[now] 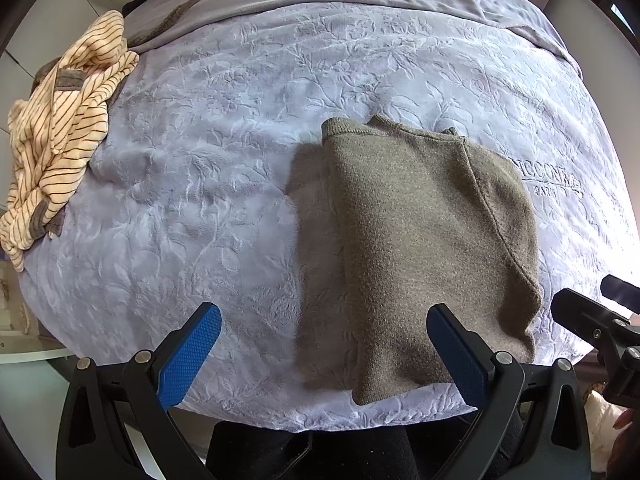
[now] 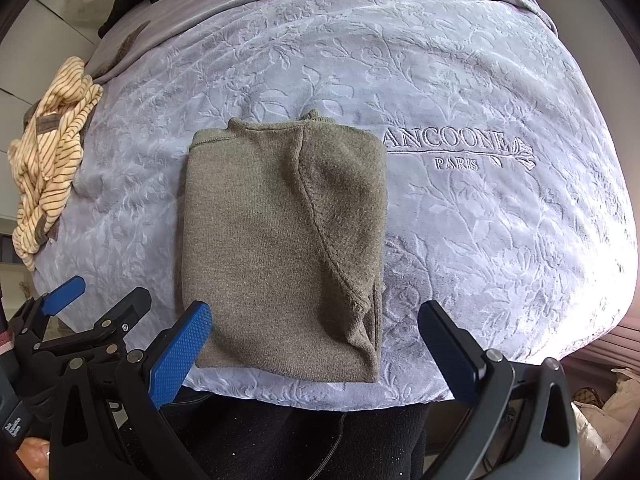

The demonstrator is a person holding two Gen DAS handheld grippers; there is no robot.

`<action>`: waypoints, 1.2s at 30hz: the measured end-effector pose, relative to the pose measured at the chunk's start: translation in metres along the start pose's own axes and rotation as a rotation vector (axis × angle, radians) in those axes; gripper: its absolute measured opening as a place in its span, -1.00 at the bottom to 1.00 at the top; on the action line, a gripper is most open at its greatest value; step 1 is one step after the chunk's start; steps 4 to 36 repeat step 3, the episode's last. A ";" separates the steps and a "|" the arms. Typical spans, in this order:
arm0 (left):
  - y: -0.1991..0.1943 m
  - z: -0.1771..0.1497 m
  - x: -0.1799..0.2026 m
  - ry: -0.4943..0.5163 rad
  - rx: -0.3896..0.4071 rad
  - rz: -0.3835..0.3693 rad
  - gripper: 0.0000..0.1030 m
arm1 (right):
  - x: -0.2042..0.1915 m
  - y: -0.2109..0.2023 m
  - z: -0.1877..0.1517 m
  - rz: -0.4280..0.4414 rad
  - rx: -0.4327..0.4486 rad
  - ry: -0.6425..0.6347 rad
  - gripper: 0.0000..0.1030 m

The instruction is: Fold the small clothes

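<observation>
Left gripper (image 1: 324,350): jaws spread wide, blue pads bare, nothing pinched. Right gripper (image 2: 314,346): jaws likewise spread wide, empty.

Just beyond the right gripper's jaws, between and ahead of them: olive sweater (image 2: 284,240), folded into a neat upright rectangle, flat on the blanket (image 2: 480,240), near edge close to the blanket's front hem. Left pad overlapping the sweater's near left corner in view; contact impossible to tell. Curved seam running down the top layer toward the near right corner.

From the left gripper: same sweater (image 1: 432,248) ahead and to the right, right pad in front of its near edge, left pad over bare blanket (image 1: 200,200).

Right of the sweater: embroidered lettering (image 2: 456,148) on the blanket.

Far left, well apart from both jaws, at the blanket's edge: crumpled striped garment (image 1: 60,132), cream with dark stripes.

Below the jaws: dark trousers (image 2: 280,440) of the person.
</observation>
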State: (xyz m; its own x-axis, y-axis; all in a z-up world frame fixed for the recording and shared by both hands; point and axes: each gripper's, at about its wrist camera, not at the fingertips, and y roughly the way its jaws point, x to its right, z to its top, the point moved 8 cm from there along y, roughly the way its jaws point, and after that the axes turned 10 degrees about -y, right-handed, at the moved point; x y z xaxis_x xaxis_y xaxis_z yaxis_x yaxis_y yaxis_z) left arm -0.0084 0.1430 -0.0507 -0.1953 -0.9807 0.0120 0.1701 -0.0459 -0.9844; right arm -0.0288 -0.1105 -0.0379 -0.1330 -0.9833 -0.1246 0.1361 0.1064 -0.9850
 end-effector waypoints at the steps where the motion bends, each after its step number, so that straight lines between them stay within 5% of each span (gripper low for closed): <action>1: -0.001 0.001 0.000 0.003 0.008 0.002 1.00 | 0.000 0.000 0.000 0.000 0.000 0.000 0.99; 36: -0.001 0.003 0.001 0.009 0.006 0.002 1.00 | 0.000 0.000 0.000 0.001 0.001 0.001 0.99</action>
